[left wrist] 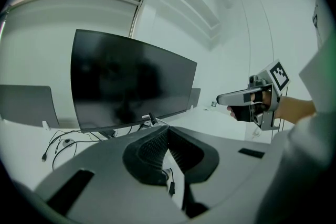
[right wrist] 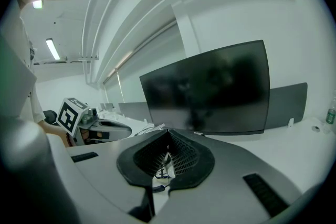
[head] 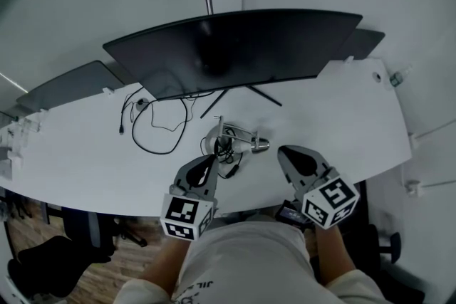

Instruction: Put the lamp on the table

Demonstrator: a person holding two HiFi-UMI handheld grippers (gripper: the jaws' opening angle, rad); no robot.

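Note:
The lamp (head: 235, 141), a small silver metal one folded up with a coiled black cord, lies on the white table (head: 342, 117) in front of the monitor stand. My left gripper (head: 211, 159) hovers just near-left of the lamp, shut and empty, its tips beside the cord. To the lamp's right my right gripper (head: 283, 151) is also shut, with nothing in it. In the left gripper view the jaws (left wrist: 167, 131) meet at their tips, and a bit of the lamp (left wrist: 151, 119) shows above them. The right gripper view shows its jaws (right wrist: 168, 135) touching, with cord visible below.
A wide curved dark monitor (head: 235, 50) stands at the back of the table. A black cable loop (head: 160, 128) lies left of the lamp. Dark panels (head: 71, 85) sit at far left, and a small bottle (head: 396, 78) at far right. The table's front edge runs just under both grippers.

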